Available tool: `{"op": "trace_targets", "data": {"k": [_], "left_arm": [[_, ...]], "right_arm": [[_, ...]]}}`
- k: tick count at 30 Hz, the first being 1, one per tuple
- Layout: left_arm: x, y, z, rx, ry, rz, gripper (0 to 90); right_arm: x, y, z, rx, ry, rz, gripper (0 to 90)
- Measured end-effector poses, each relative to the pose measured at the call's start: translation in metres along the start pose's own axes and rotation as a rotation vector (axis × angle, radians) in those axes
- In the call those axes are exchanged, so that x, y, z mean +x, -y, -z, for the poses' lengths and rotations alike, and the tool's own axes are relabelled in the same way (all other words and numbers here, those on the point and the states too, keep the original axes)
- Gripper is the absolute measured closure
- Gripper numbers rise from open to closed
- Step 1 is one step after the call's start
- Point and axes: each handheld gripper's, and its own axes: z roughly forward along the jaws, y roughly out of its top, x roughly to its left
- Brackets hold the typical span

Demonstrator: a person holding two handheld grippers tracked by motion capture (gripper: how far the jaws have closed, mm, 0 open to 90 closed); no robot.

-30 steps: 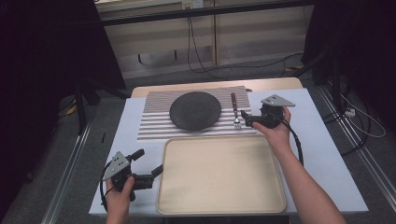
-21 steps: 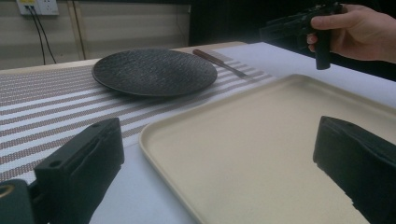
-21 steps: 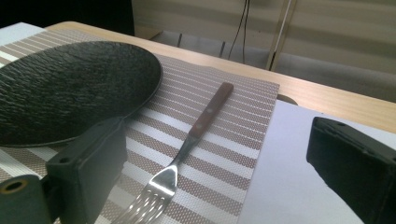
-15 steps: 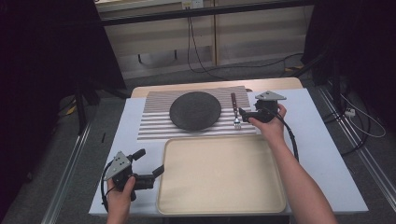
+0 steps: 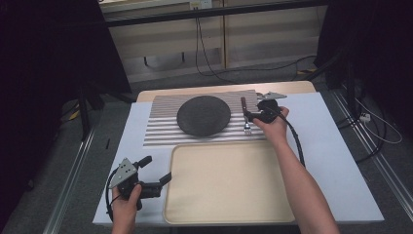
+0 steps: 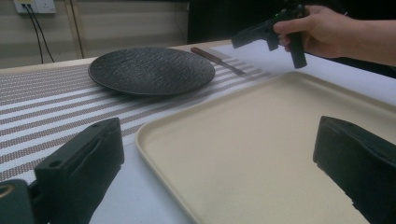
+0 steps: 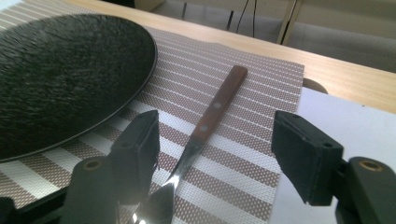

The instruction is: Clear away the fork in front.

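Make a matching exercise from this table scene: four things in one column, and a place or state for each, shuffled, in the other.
Things:
1. black plate
2. fork
3. tray
4. left gripper

Places or states:
A. bare, nearest the person
B. jaws open at the tray's left edge
C. middle of the striped mat
D. on the mat, between the right gripper's open jaws

Pairs: 1-C, 2-D, 3-A, 4-B

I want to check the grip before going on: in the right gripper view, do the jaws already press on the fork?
No: the fork lies flat on the striped placemat between the right gripper's jaws, which have just been closing, with gaps on both sides.
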Motion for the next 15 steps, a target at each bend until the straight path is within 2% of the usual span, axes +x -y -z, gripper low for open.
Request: {"op": "trace_targets", "data": {"k": [1, 2, 6, 15], "left_arm": [[0.000, 0.000, 0.000, 0.000, 0.000, 0.000, 2.0], [0.000, 0.000, 0.000, 0.003, 0.002, -0.001, 2.0], [-0.001, 0.000, -0.001, 0.008, 0.001, 0.000, 2.0], [-0.002, 0.000, -0.002, 0.006, -0.002, -0.004, 2.0]], "right_arm": [[0.000, 0.000, 0.000, 0.000, 0.000, 0.000, 34.0], [0.001, 0.000, -0.005, 0.016, 0.000, -0.002, 38.9], [0.000, 0.000, -0.014, 0.040, 0.002, -0.017, 47.2], [0.000, -0.007, -0.029, 0.093, -0.003, -0.011, 54.6]]}}
